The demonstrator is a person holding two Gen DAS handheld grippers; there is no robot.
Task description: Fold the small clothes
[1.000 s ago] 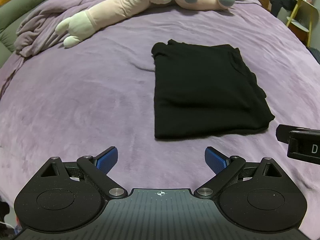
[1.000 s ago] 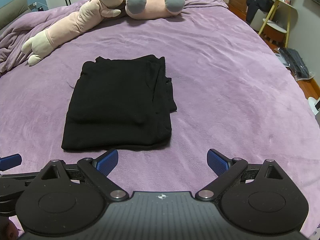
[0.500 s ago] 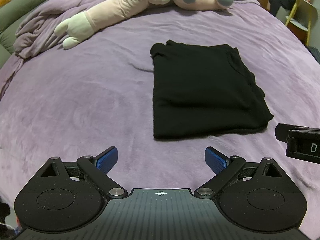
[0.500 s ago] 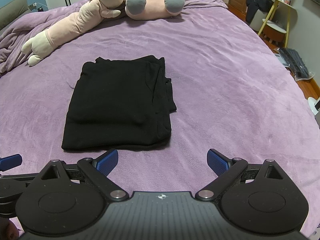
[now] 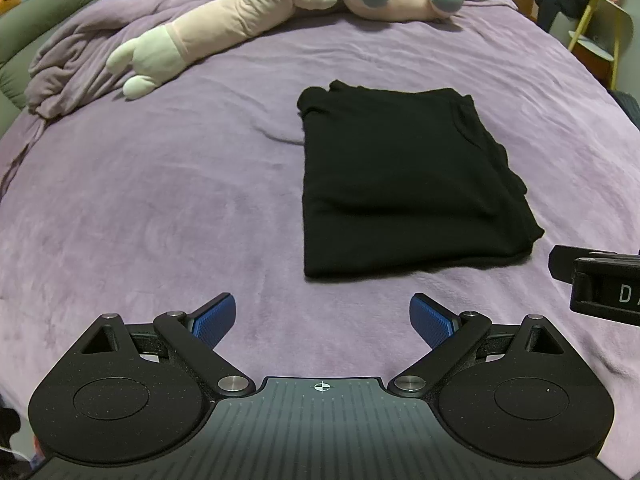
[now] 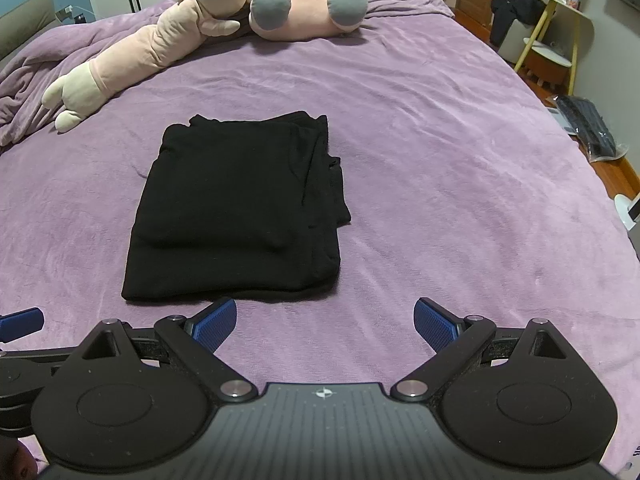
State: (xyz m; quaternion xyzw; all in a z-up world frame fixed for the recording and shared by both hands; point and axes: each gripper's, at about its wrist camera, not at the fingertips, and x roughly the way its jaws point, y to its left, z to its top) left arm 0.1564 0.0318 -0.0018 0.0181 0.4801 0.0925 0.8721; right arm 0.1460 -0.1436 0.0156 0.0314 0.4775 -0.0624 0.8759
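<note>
Purple plush bedding (image 5: 160, 208) is covering the whole bed and filling most of both views, bunching into a rumpled heap at the far left edge. On it a black folded garment (image 5: 400, 184) is lying flat near the middle, its layered edges showing along the right side; what kind of garment it is cannot be made out, since the dark cloth is swallowing every seam and detail. Beyond it, a long pink and cream plush toy (image 5: 224, 28) is stretching across the head of the bed, its upper part cut off by the top of the frame.

The left gripper (image 5: 322, 318) is hovering just short of the garment's near edge with its jaws spread wide and holding nothing. The right gripper (image 6: 325, 320) is doing likewise, jaws wide apart and empty, its left blue pad (image 6: 214, 322) sitting just beside the garment's near hem. In the right wrist view, a yellow-legged side table (image 6: 560, 28) and dark clothing are appearing small and distorted at the room's edge.
</note>
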